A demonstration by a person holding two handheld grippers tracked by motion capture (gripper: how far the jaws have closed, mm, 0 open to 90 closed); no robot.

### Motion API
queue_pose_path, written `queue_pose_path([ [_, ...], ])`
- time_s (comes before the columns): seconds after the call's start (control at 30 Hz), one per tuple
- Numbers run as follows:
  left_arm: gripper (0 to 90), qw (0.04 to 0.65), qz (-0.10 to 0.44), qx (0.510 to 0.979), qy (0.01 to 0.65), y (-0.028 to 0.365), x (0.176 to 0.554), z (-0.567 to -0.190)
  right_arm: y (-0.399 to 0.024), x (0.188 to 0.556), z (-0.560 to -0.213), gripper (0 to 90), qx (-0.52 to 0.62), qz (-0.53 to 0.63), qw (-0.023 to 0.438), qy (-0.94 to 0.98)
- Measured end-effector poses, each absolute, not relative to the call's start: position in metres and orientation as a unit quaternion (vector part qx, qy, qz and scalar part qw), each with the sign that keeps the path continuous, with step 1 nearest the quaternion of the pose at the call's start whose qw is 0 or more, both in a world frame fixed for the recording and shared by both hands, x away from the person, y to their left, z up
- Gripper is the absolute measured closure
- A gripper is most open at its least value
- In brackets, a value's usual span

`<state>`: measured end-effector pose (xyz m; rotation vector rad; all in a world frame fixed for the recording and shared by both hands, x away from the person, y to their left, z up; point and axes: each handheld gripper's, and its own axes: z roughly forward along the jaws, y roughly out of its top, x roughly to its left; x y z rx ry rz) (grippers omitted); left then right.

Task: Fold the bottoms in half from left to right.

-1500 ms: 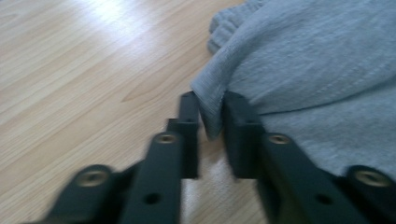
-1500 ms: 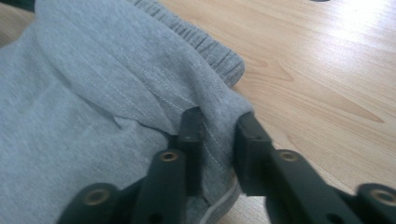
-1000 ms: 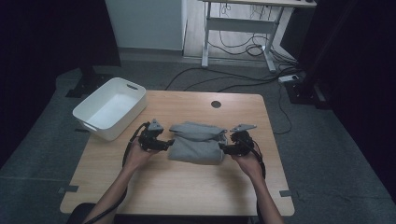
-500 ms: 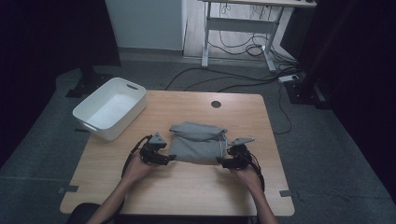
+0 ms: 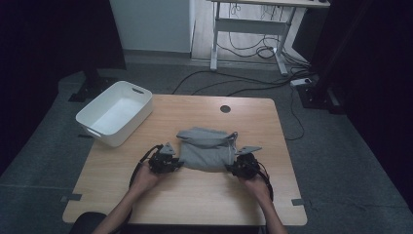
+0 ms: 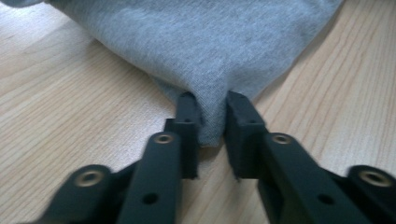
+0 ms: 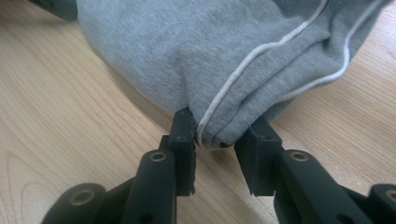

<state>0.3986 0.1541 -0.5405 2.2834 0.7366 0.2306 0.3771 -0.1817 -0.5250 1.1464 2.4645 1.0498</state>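
Observation:
A folded grey garment (image 5: 207, 151) with white piping lies on the wooden table (image 5: 195, 200). My left gripper (image 5: 179, 164) sits at its near left corner. In the left gripper view, my left gripper (image 6: 210, 105) has just closed and pinches a fold of the grey garment (image 6: 201, 46) between its pads. My right gripper (image 5: 229, 169) sits at the near right corner. In the right gripper view, my right gripper (image 7: 219, 123) has also just closed, clamping the piped, thicker edge of the garment (image 7: 196, 56). Both grippers rest low on the table.
A white plastic bin (image 5: 122, 137) stands empty at the table's far left corner. A round cable hole (image 5: 225, 108) is near the far edge. Cables (image 5: 253, 85) run over the floor beyond the table, by a desk frame (image 5: 214, 44).
Both hands came down and toward the near edge of the garment. Both pairs of jaws closed on its near corners.

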Motion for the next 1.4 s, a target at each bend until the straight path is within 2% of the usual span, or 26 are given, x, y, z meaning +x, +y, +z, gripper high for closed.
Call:
queue_pose_path([
  [0.37,81.3,0.341,0.090,0.895,0.273,0.156,0.377,-0.534,-0.180,0.360,-0.522,70.6,0.376,0.350,0.113,0.851],
  [1.27,81.3,0.348,0.055,0.903,0.246,0.180,0.268,-0.533,-0.174,0.264,-0.525,70.2,0.338,0.372,0.079,0.861],
  [1.33,79.8,0.346,0.055,0.904,0.245,0.181,0.264,-0.533,-0.173,0.259,-0.525,68.9,0.335,0.372,0.075,0.862],
  [1.4,69.1,0.348,0.061,0.903,0.245,0.183,0.264,-0.529,-0.174,0.256,-0.524,63.1,0.338,0.369,0.074,0.863],
])
